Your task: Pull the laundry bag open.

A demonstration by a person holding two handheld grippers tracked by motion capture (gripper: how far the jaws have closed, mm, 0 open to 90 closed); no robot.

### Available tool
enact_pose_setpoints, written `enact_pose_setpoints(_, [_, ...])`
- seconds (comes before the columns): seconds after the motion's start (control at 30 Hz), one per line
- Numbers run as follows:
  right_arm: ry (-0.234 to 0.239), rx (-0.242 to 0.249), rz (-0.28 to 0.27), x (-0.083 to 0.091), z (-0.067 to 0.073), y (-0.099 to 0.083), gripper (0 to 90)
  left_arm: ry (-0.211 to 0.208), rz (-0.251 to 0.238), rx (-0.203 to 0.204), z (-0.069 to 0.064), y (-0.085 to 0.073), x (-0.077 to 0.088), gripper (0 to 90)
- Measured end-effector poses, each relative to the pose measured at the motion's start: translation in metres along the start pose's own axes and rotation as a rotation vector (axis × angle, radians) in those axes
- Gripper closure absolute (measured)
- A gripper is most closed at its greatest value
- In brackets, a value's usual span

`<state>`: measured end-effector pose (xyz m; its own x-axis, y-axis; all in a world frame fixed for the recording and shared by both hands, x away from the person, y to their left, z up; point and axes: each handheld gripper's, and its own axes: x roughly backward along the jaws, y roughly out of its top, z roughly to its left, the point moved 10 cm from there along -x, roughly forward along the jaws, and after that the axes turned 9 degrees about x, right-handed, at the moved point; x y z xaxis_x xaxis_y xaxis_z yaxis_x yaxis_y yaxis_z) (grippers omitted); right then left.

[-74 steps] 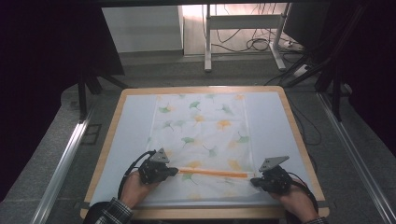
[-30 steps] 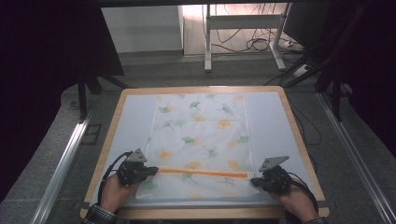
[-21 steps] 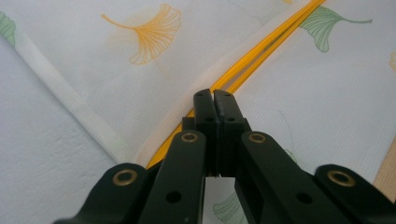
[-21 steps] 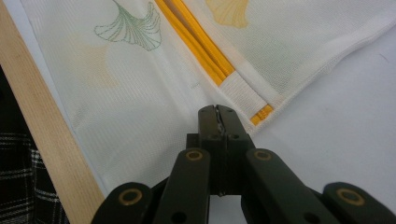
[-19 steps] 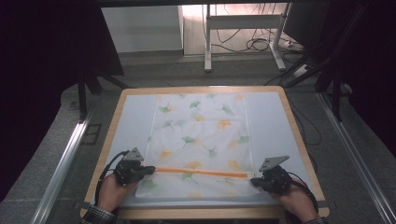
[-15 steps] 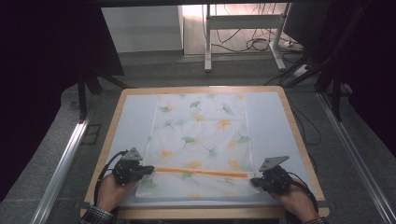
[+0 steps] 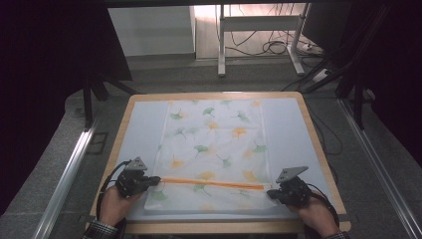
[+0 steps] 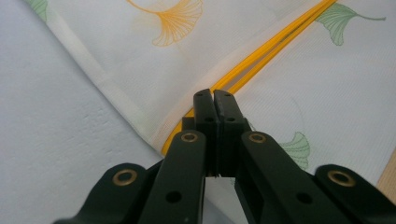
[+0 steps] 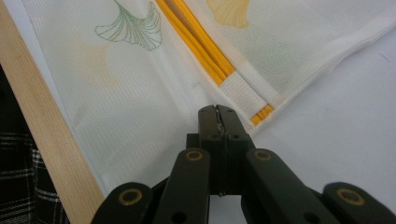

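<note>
High view: grippers (image 7: 153, 180) (image 7: 271, 193) at cloth (image 7: 214, 149) edge

White mesh bag (image 7: 214, 149) printed with green and orange ginkgo leaves (orange zipper (image 7: 211, 182)); black tongs (image 8: 214, 100).

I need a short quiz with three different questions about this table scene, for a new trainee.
1. True or false: the left gripper has its jaws closed.
2. What colour is the zipper across the mesh bag?
3. The right gripper is at which part of the mesh bag: A) the far edge, B) the near right corner by the zipper's end, C) the middle?

Key: 1 true; 2 orange-yellow; 3 B.
</note>
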<state>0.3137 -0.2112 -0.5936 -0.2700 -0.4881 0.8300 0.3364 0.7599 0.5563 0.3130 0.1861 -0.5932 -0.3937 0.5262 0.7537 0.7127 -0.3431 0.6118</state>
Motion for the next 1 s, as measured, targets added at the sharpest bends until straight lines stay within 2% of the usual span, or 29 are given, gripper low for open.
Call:
enact_pose_setpoints(0.2, [0.000, 0.001, 0.000, 0.000, 0.000, 0.000, 89.5, 0.014, 0.000, 0.007, 0.005, -0.002, 0.003, 89.9])
enact_pose_setpoints(0.47, [-0.002, 0.002, 0.001, 0.000, 0.000, 0.000, 89.5, 0.013, 0.000, 0.019, 0.008, -0.004, 0.006, 89.9])
enact_pose_setpoints(0.57, [-0.002, 0.002, 0.000, 0.000, 0.000, 0.000, 89.6, 0.031, 0.007, 0.016, 0.011, -0.005, 0.006, 89.9])
enact_pose_setpoints(1.0, [-0.001, 0.002, 0.000, 0.000, 0.000, 0.000, 89.5, 0.050, 0.001, 0.066, 0.026, -0.012, 0.011, 90.0])
